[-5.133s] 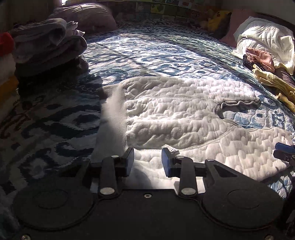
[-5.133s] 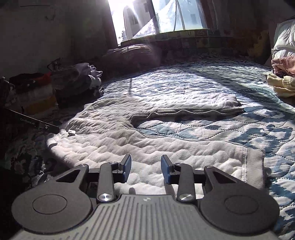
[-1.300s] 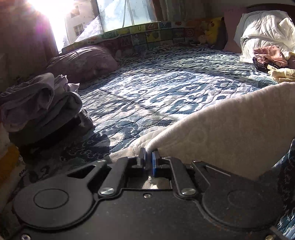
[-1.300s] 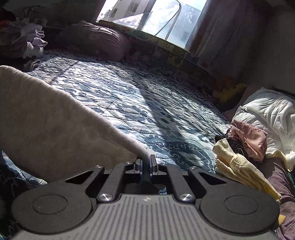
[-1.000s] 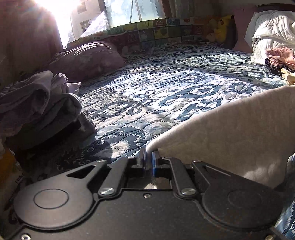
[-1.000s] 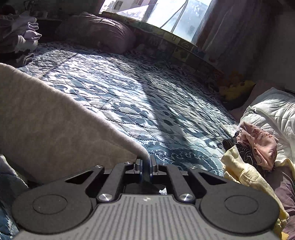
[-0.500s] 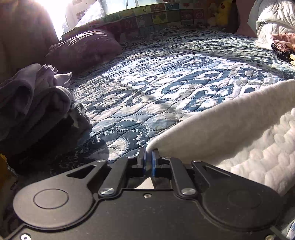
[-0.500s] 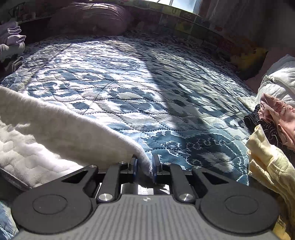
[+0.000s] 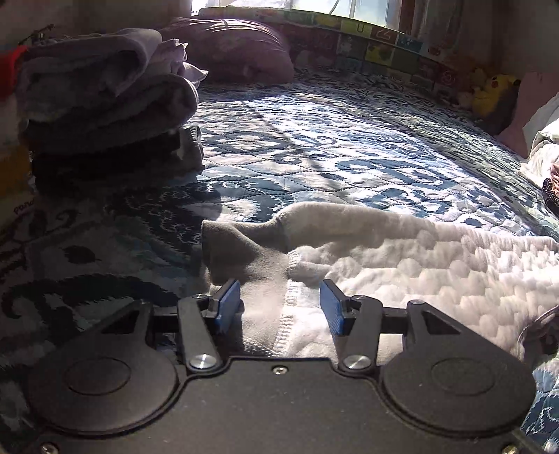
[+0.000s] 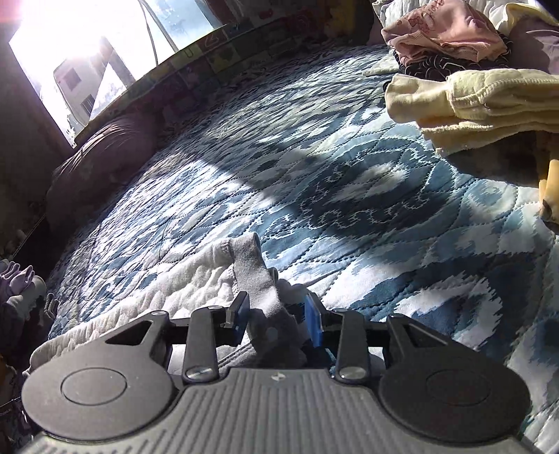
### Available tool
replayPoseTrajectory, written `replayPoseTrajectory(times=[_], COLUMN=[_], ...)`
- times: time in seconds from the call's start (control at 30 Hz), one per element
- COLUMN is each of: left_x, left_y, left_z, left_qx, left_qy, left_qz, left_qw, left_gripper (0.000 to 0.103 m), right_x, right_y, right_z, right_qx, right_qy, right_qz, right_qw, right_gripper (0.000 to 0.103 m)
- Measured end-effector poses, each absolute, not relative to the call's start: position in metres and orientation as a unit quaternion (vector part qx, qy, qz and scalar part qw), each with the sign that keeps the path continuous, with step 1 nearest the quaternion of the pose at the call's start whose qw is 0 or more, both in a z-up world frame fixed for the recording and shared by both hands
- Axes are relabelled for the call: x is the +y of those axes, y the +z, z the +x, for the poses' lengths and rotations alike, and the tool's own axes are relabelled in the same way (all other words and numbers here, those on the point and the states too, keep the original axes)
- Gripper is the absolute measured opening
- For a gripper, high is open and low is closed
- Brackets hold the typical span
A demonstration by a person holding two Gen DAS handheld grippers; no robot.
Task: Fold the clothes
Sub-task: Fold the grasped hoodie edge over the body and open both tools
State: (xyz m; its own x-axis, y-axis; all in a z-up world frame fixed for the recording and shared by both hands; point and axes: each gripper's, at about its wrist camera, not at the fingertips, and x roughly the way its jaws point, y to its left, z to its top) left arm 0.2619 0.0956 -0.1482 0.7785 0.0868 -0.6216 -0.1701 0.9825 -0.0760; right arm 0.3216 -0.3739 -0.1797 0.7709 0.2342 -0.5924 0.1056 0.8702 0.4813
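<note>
Left tool (image 9: pixel 279 305) is sitting with its blue pads spread wide, gripping nothing. The white quilted garment (image 9: pixel 436 265) is lying flat on the bed between and ahead of the pads; its grey cuff band (image 9: pixel 244 251) is folding over just past the left pad. Whether the pads are touching the fabric is hard to call, since the tool body is blocking the near edge.

Right tool (image 10: pixel 276 319) is also standing spread, pads apart, with the grey cuff band (image 10: pixel 260 276) bunching up in the gap between them. The cloth is looking loose there, not pinched, though the lower part of it is disappearing behind the tool body. The rest of the garment (image 10: pixel 157 283) is trailing off to the left and getting cut off by the frame.

The blue patterned bedspread (image 9: pixel 332 164) is running out under everything. A stack of grey folded clothes (image 9: pixel 104 90) is sitting at far left, partly in shadow; what is lying under it is unreadable. A purple pillow (image 9: pixel 230 45) is resting by the window ledge. In the right wrist view a yellow garment (image 10: pixel 471 104) and a pink one (image 10: pixel 443 31) are piling up at upper right, both cropped. The window (image 10: pixel 70 52) is blowing out to white.
</note>
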Motion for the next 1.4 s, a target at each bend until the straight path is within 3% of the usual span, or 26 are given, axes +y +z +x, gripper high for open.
replayPoseTrajectory(times=[0.03, 0.13, 0.3, 0.43, 0.6, 0.87, 0.97, 1.0, 1.07, 1.27, 1.33, 1.4], left_x=[0.093, 0.090, 0.097, 0.092, 0.101, 0.110, 0.095, 0.097, 0.104, 0.109, 0.106, 0.100], left_y=[-0.151, -0.154, -0.153, -0.150, -0.141, -0.127, -0.130, -0.139, -0.161, -0.136, -0.128, -0.130], left_z=[0.262, 0.261, 0.255, 0.252, 0.248, 0.268, 0.295, 0.312, 0.335, 0.319, 0.300, 0.290], left_qx=[0.324, 0.311, 0.300, 0.295, 0.272, 0.244, 0.261, 0.297, 0.336, 0.328, 0.303, 0.296], left_qy=[0.070, 0.074, 0.074, 0.074, 0.092, 0.026, 0.000, 0.009, 0.027, 0.011, 0.015, 0.012], left_qz=[-0.064, -0.039, -0.037, -0.023, -0.042, -0.084, -0.060, -0.055, -0.036, -0.060, -0.063, -0.062], left_qw=[0.941, 0.947, 0.950, 0.952, 0.957, 0.966, 0.964, 0.953, 0.941, 0.943, 0.951, 0.953], left_gripper=[0.044, 0.028, 0.020, 0.021, 0.022, 0.022, 0.027, 0.032, 0.031, 0.032, 0.045, 0.049], right_x=[-0.372, -0.368, -0.372, -0.365, -0.362, -0.345, -0.333, -0.330, -0.327, -0.325, -0.328, -0.328], right_y=[-0.181, -0.167, -0.158, -0.173, -0.182, -0.167, -0.167, -0.171, -0.179, -0.179, -0.178, -0.177], right_z=[0.320, 0.309, 0.297, 0.299, 0.272, 0.250, 0.267, 0.273, 0.282, 0.280, 0.277, 0.276], right_qx=[0.335, 0.330, 0.344, 0.326, 0.253, 0.184, 0.208, 0.223, 0.248, 0.262, 0.255, 0.254], right_qy=[0.041, 0.046, 0.049, 0.036, 0.012, -0.003, 0.052, 0.060, 0.059, 0.061, 0.057, 0.055], right_qz=[0.251, 0.257, 0.278, 0.253, 0.313, 0.249, 0.219, 0.214, 0.210, 0.210, 0.220, 0.207], right_qw=[0.907, 0.907, 0.896, 0.910, 0.915, 0.951, 0.952, 0.949, 0.944, 0.940, 0.940, 0.943], right_gripper=[0.018, 0.017, 0.017, 0.025, 0.033, 0.033, 0.035, 0.035, 0.035, 0.035, 0.035, 0.036])
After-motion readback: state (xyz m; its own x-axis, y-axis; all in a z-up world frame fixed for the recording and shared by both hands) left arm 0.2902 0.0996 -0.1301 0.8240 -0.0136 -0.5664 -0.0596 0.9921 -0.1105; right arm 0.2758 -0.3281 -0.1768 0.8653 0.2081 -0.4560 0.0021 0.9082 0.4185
